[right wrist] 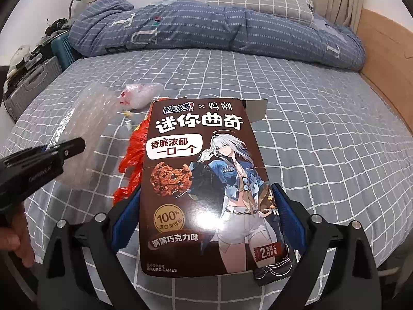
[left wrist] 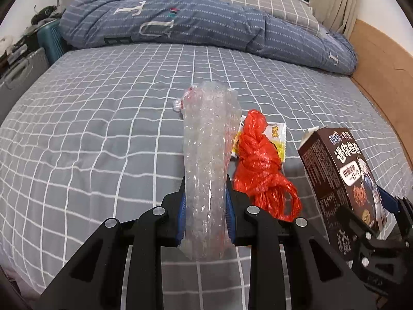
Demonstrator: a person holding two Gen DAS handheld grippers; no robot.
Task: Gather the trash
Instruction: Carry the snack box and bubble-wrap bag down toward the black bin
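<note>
My left gripper is shut on a roll of clear bubble wrap and holds it a little above the grey checked bed sheet. In the right wrist view the bubble wrap hangs at the left. My right gripper is shut on the sides of a brown cookie box, lifted, with its top flap open. A knotted red plastic bag lies on the sheet between the two held things, on top of a yellow and white sachet. Farther back lies a crumpled clear wrapper.
A folded blue quilt and a checked pillow lie across the far end of the bed. A wooden bed frame runs along the right. Suitcases stand off the left edge. A person's hand holds the left gripper.
</note>
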